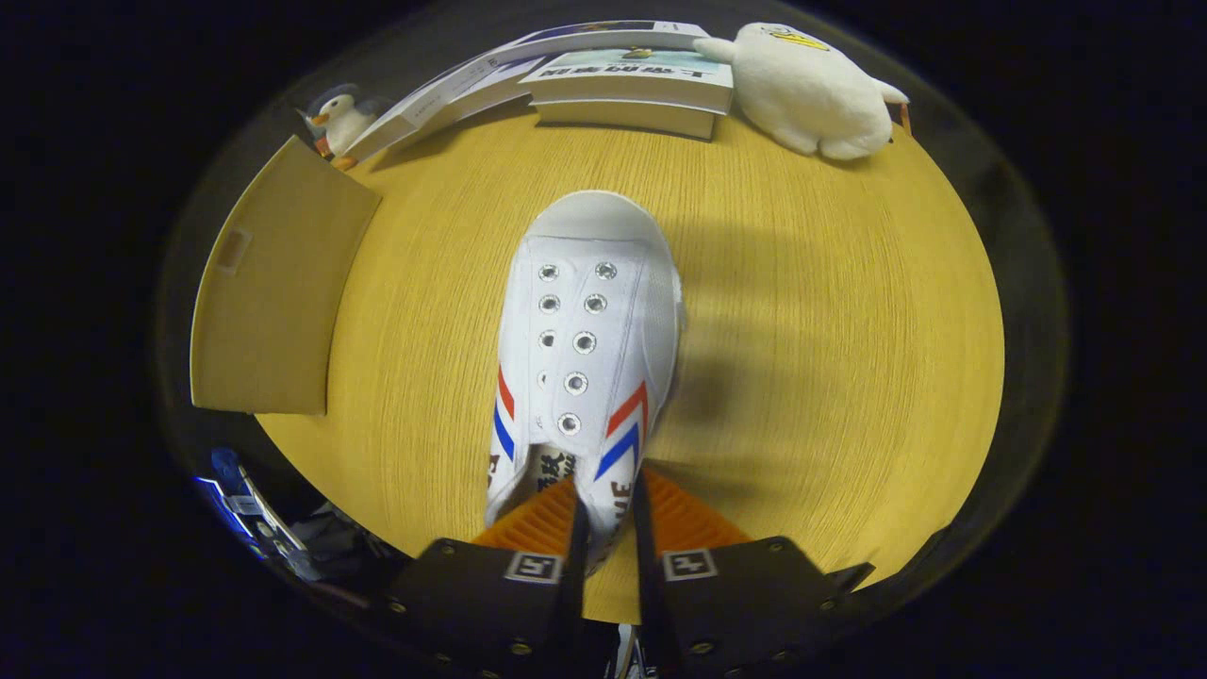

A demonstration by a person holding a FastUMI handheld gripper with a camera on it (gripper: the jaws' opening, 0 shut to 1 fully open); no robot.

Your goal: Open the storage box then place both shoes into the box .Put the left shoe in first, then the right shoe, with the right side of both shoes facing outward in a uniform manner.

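Gripper: the gripper (608,528) is closed on the side wall of the shoe near its heel end, with one finger inside the shoe and one outside, both pressing on the thin wall.
Shoe: a white canvas shoe (589,349) with metal lace holes and no laces, and red and blue stripes on both sides. Its toe points away from the fingers. I cannot tell if it sits on the worktop or is lifted a bit above it.
Worktop: a round yellow wooden worktop (830,377) under the shoe. A dark shadow lies on it just beside the shoe.
Box part: a flat tan cardboard-coloured panel (273,292) stands well apart from the shoe, at the worktop's edge. I cannot tell if it is the box or its lid.
Books: two books (632,85) lie far beyond the shoe's toe.
Toys: a white plush toy (811,90) lies beside the books. A small penguin toy (341,115) stands near the tan panel.
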